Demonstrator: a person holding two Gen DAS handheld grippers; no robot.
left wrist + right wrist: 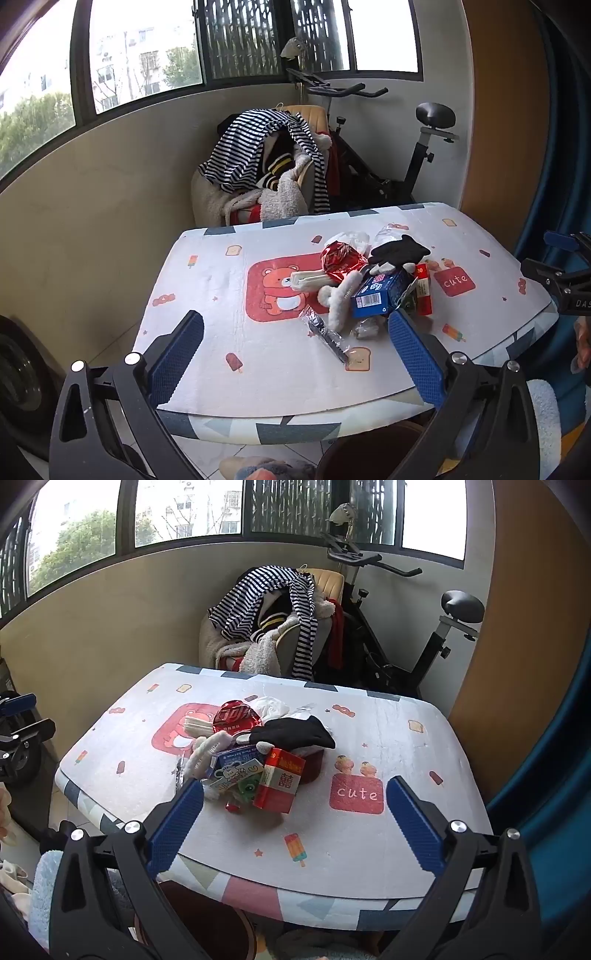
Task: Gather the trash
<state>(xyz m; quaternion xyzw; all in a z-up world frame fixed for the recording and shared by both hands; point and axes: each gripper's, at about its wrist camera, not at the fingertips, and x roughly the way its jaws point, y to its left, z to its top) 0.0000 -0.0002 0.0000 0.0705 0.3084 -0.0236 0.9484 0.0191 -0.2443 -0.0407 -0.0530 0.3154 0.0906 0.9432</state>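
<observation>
Worktop (229, 373) with bear-print cover carries the trash pile at centre. Left tongs (295, 354) spread wide, empty, hovering at its 6 o'clock edge; right tongs (295, 827) likewise spread, holding nothing. In the pile: black glove (295, 733) at 12 o'clock, blue box (380, 293), red carton (280, 786), crushed red can (341, 260), possibly a wrapped utensil (327, 338) at 7 o'clock

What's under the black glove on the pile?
The black glove lies on top, over the blue box and touching the red wrapper. White plastic shows behind it. Whatever lies directly beneath is covered.
</observation>
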